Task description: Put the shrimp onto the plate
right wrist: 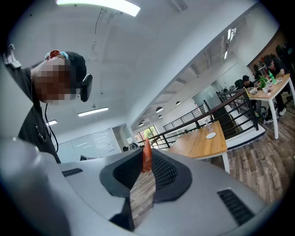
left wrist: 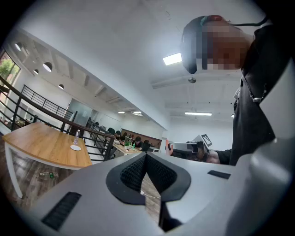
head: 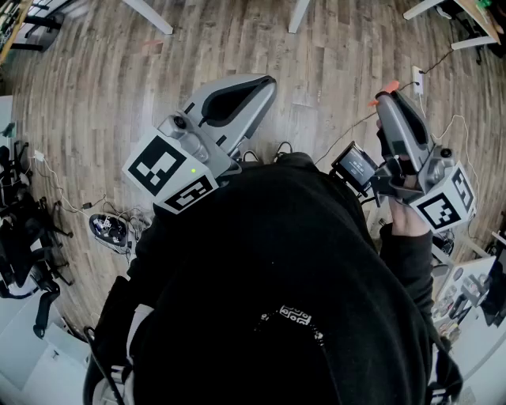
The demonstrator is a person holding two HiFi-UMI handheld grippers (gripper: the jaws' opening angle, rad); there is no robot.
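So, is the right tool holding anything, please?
Yes, the right tool is shut on the shrimp, an orange piece pinched between its tips.

Grey-brown wood-plank floor [head: 87, 103]: is carrying a small white power strip [head: 417, 80] at its far right; slanted white table legs [head: 150, 16] are standing along its far edge.

A wooden table [right wrist: 203, 140] and black railing [right wrist: 189, 117] are seen beyond the right fingers [right wrist: 166, 170]. Plank flooring [right wrist: 258, 161] is laid beneath, ceiling lights [right wrist: 115, 7] above.
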